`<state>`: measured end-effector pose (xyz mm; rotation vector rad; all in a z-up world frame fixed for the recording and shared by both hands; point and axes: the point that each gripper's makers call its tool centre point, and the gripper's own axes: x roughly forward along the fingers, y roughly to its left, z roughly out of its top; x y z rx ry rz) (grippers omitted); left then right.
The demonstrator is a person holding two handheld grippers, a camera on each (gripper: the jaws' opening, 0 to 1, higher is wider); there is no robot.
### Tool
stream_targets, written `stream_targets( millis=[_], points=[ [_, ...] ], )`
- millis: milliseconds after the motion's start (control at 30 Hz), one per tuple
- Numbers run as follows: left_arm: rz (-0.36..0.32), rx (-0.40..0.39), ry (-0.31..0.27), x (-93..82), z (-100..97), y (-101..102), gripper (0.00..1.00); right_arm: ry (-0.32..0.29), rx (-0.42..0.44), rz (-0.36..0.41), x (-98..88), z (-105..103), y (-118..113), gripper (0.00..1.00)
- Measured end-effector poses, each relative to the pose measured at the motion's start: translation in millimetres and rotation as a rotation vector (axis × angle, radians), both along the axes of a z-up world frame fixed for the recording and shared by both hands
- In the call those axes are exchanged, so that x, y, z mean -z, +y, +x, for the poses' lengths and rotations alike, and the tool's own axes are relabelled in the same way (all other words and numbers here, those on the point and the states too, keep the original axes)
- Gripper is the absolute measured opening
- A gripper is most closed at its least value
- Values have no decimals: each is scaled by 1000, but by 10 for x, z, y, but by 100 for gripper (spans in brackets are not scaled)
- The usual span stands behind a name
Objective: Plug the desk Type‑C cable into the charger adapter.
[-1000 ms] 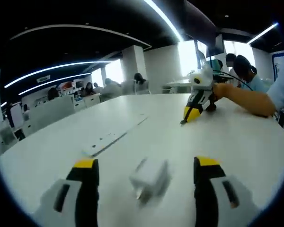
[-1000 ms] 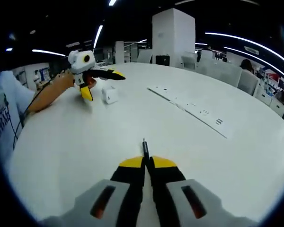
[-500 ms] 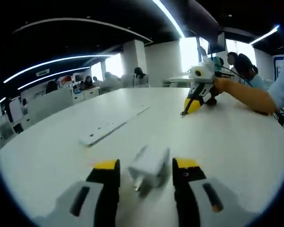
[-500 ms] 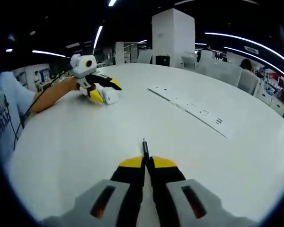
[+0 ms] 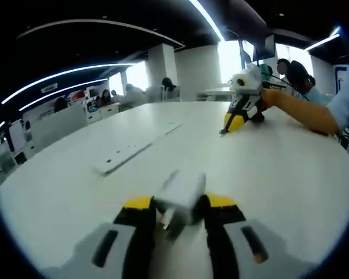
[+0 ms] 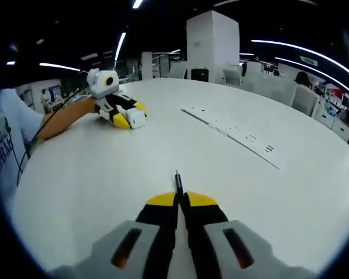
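Left gripper (image 5: 175, 204) clamps charger adapter (image 5: 180, 195) | right gripper (image 6: 180, 200) pinches, seemingly, Type-C cable (image 6: 178, 181) | white table (image 6: 221, 174)

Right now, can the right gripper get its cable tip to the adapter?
Probably yes. The right gripper is shut on the cable tip, and the left gripper is shut on the adapter across bare table, with nothing between them.

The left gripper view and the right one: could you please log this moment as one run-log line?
left gripper: shut on charger adapter | right gripper: shut on Type-C cable | table: both resting | plug: not yet inserted
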<state>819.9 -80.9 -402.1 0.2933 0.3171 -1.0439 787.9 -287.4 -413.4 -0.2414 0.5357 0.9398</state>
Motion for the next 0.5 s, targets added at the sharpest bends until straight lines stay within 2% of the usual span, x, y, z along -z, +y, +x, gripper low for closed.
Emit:
stream_targets(
  millis=[133,500],
  points=[
    [14,10,-5,1,-16,9,29,4,3,3,-1,-7,3,7],
    [16,42,-6,-4,-42,-19,27,7,5,4,-4,-12,11,7]
  ],
)
